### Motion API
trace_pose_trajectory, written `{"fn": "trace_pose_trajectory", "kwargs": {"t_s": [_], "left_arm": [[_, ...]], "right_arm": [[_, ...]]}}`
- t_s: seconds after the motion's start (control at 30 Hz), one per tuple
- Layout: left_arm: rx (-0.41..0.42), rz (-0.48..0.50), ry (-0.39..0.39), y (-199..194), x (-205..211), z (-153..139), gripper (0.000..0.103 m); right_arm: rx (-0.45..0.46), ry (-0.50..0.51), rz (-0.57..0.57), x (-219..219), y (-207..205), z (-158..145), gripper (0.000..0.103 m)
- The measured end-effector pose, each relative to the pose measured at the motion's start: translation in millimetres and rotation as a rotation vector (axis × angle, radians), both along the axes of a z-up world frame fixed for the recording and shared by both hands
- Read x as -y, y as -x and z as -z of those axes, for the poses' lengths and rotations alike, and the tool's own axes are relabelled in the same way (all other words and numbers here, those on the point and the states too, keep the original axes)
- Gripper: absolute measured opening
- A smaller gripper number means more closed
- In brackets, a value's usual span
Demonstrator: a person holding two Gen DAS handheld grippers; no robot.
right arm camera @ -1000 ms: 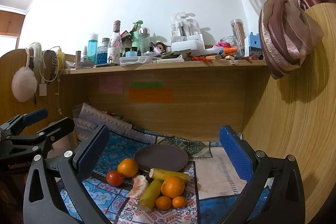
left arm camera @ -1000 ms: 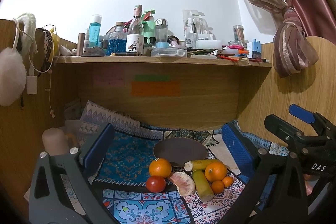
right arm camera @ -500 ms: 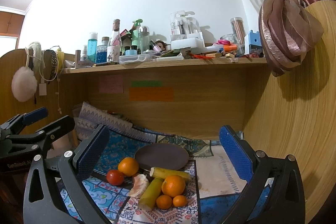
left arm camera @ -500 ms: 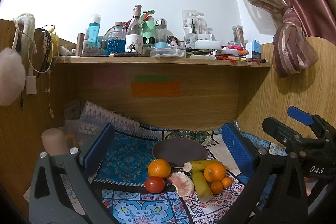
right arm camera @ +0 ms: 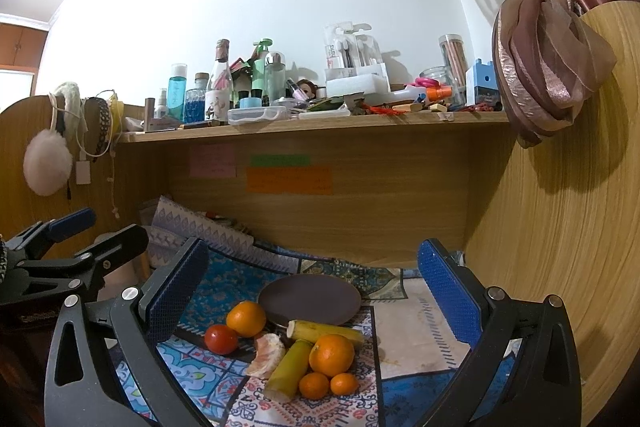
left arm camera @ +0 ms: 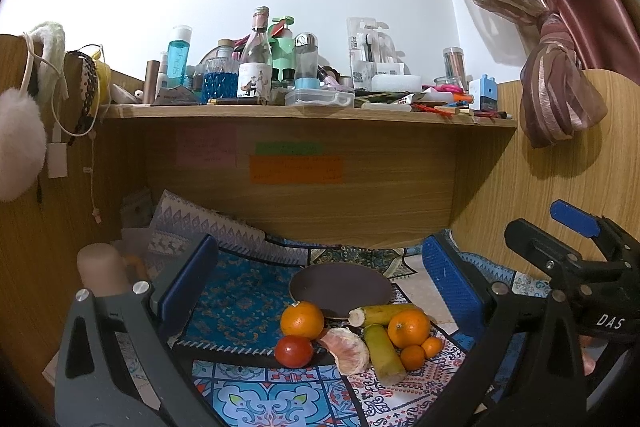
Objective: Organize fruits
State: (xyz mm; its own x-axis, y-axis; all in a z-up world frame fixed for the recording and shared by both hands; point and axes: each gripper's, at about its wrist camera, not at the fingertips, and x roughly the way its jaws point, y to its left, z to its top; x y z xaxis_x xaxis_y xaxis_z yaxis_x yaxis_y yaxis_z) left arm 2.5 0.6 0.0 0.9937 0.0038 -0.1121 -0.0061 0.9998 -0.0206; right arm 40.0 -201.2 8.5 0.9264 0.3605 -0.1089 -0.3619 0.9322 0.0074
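Ahead, fruits grouped low, framed between spread jaws

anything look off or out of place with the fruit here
The dark plate sits bare while all the fruit lies loose on the patterned mat in front of it. One peeled citrus piece lies exposed on the cloth among the whole oranges, tomato and cane pieces. Nothing looks spilled.
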Motion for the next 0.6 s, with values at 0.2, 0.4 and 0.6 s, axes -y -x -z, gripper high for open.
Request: {"fn": "trace_pose_trajectory", "kwargs": {"t_s": [0.2,0.4,0.6], "left_arm": [[-0.003,0.003,0.006,-3,-1,1,0.103],[-0.022,0.008,0.016,-12,-6,8,0.103],[-0.07,-0.017,0.004,-30,-12,21,0.103]], "right_arm": [[-0.01,0.002,0.005,-1,-3,0,0.103],[-0.04,0.022,0.004,-4,-18,7,0.103],[-0.119,0.04,0.022,0,-45,23,0.103]]}}
